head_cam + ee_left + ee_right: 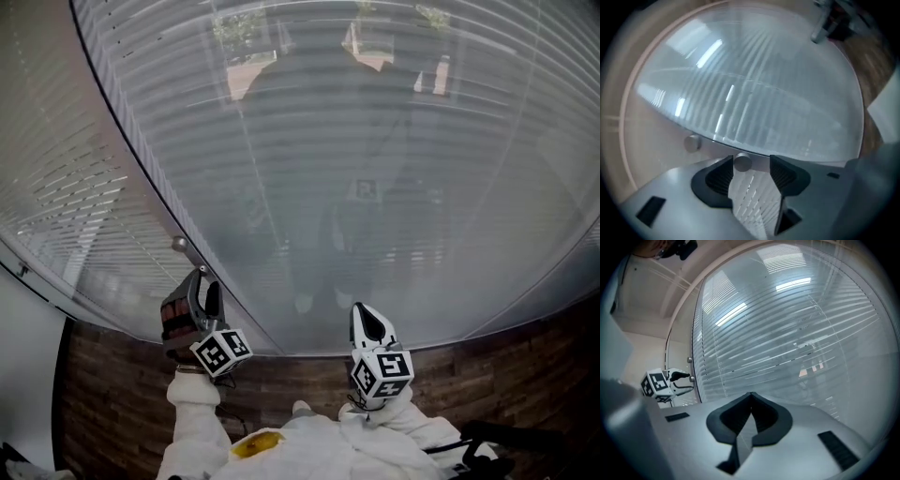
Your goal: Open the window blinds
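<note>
Slats, thin and horizontal, are noted across the blinds (375, 141). At their edge a round knob (742, 162) is flanked by the wide-open, ribbed left gripper (751, 161). The right gripper (751, 397) is closed on nothing.

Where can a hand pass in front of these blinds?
Free: before the blinds, between left gripper and right gripper, and beyond the right one. Crowded: the blinds' left edge, knob between the left gripper's open jaws, second knob beside.

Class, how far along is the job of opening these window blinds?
Done: the left gripper sits at the round knob by the pane's edge. In hand: its jaws stand apart with the knob at their tips, not pressing. Left: the blinds look closed, so the knob likely needs gripping and turning. The right gripper is shut, empty.
</note>
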Motion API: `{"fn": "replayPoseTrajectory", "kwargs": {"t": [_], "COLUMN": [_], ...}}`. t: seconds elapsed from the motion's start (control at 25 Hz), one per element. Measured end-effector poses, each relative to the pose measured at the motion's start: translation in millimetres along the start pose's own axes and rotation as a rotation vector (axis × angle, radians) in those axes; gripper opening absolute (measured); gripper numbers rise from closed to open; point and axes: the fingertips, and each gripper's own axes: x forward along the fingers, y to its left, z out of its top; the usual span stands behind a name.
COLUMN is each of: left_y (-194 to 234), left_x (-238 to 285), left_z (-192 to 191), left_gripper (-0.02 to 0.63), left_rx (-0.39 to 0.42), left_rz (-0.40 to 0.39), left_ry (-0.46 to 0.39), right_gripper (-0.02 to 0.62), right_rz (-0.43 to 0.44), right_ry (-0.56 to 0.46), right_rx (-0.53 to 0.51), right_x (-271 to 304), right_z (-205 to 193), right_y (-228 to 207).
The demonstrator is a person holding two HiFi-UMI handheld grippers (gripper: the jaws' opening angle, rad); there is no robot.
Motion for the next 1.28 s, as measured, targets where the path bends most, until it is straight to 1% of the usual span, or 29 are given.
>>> {"fn": "replayPoseTrajectory", "kwargs": {"t": [0.04, 0.08, 0.2, 0.32, 0.4, 0.44, 0.48, 0.6, 0.68, 0.76, 0.84, 0.96, 1.04, 1.16, 1.28], "left_y": [-3.5, -3.6, 6.1, 7.7, 8.7, 8.8, 8.4, 7.6, 8.7, 10.6, 12.5, 15.4, 17.0, 18.5, 20.2], "left_x": [1.7, 3.4, 6.8, 8.7, 8.6, 8.3, 8.2, 7.6, 7.0, 7.4, 9.7, 10.8, 11.1, 11.5, 10.4], "left_z": [-2.2, -5.4, -7.6, 2.4, 5.6, 5.4, 5.0, 6.2, 6.7, 6.4, 3.9, -1.1, -3.0, -3.7, -5.6], "left_gripper": [0.247, 0.242, 0.242, 0.24, 0.16, 0.156, 0.128, 0.126, 0.126, 0.124, 0.124, 0.124, 0.124, 0.124, 0.124], "left_rx": [0.089, 0.127, 0.168, 0.25, 0.307, 0.319, 0.323, 0.313, 0.252, 0.122, -0.021, -0.174, -0.272, -0.425, -0.625], "left_rz": [-0.01, -0.02, -0.035, -0.019, 0.019, 0.032, 0.043, 0.067, 0.059, 0.044, 0.049, 0.06, 0.054, 0.023, -0.026], "left_ry": [-0.003, -0.004, -0.007, -0.048, -0.057, -0.056, -0.055, -0.047, -0.042, -0.045, -0.042, -0.017, -0.008, -0.011, -0.013], "right_gripper": [0.012, 0.012, 0.012, 0.012, 0.012, 0.012, 0.012, 0.012, 0.012, 0.012, 0.012, 0.012, 0.012, 0.012, 0.012], "right_rz": [0.0, -0.002, -0.019, -0.029, -0.03, -0.029, -0.03, -0.031, -0.03, -0.03, -0.031, -0.028, -0.027, -0.025, -0.026], "right_ry": [-0.001, -0.001, -0.001, -0.002, -0.006, -0.008, -0.009, -0.012, -0.015, -0.018, -0.018, -0.017, -0.018, -0.022, -0.023], "right_rx": [0.0, 0.001, 0.011, 0.019, 0.02, 0.02, 0.021, 0.022, 0.023, 0.022, 0.02, 0.02, 0.019, 0.015, 0.016], "right_x": [-0.4, -0.7, -0.2, 0.2, 0.2, 0.4, 0.7, 1.3, 1.9, 3.0, 4.5, 7.1, 8.6, 9.5, 8.5], "right_z": [-0.3, -0.9, -2.3, -2.2, -0.9, -0.3, 0.1, 0.5, 0.8, 1.7, 2.6, 3.2, 4.3, 7.1, 7.8], "right_y": [0.8, 0.4, -5.6, -8.0, -6.9, -6.4, -6.3, -7.4, -6.8, -6.2, -6.0, -3.6, -3.6, -5.3, -7.4]}}
